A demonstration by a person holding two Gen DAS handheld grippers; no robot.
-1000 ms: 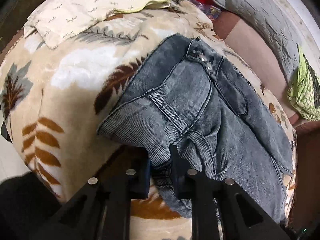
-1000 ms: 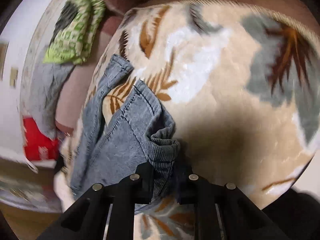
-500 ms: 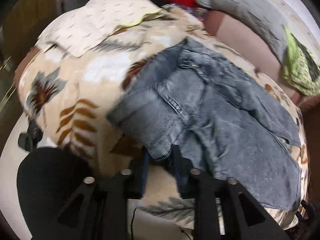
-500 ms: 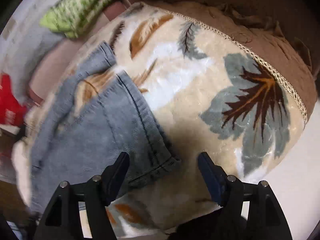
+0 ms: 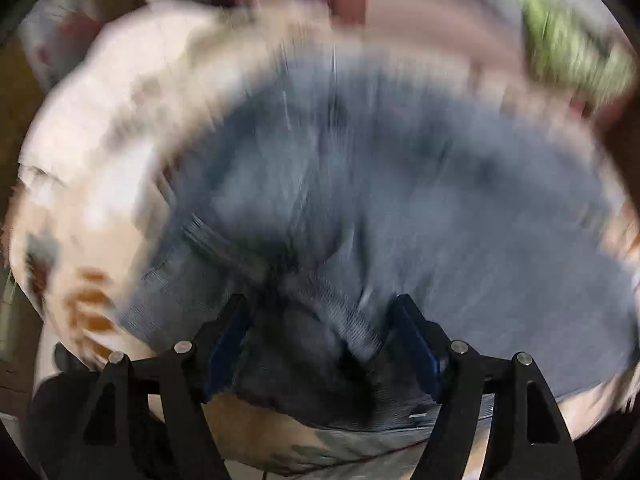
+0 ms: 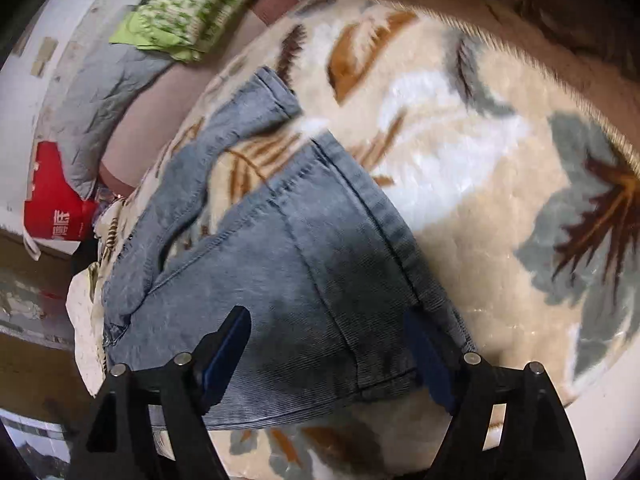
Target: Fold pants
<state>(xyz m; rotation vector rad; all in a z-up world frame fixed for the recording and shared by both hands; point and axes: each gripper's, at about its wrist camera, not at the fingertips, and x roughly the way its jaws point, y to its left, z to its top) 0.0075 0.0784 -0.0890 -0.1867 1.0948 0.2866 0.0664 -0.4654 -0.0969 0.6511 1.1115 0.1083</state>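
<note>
Grey-blue denim pants (image 5: 360, 208) lie on a cream blanket with a leaf pattern (image 5: 104, 184); the left wrist view is heavily blurred. My left gripper (image 5: 322, 340) is opening, its jaws wide apart over a bunched fold of denim that lies loose between them. In the right wrist view the pants (image 6: 288, 264) lie flat with a hemmed leg end near the fingers. My right gripper (image 6: 330, 354) is opening too, jaws spread over the denim edge, with the pads clear of the cloth.
The blanket (image 6: 460, 152) covers a brown couch. A green patterned cloth (image 6: 192, 4), a grey quilted cushion (image 6: 100, 104) and a red bag (image 6: 52, 204) lie beyond the pants. A pale floor shows at the lower right.
Both grippers let go of the denim and their jaws spread wide. The left one swung over the pants, blurring its view. The pants now lie flatter on the blanket.
</note>
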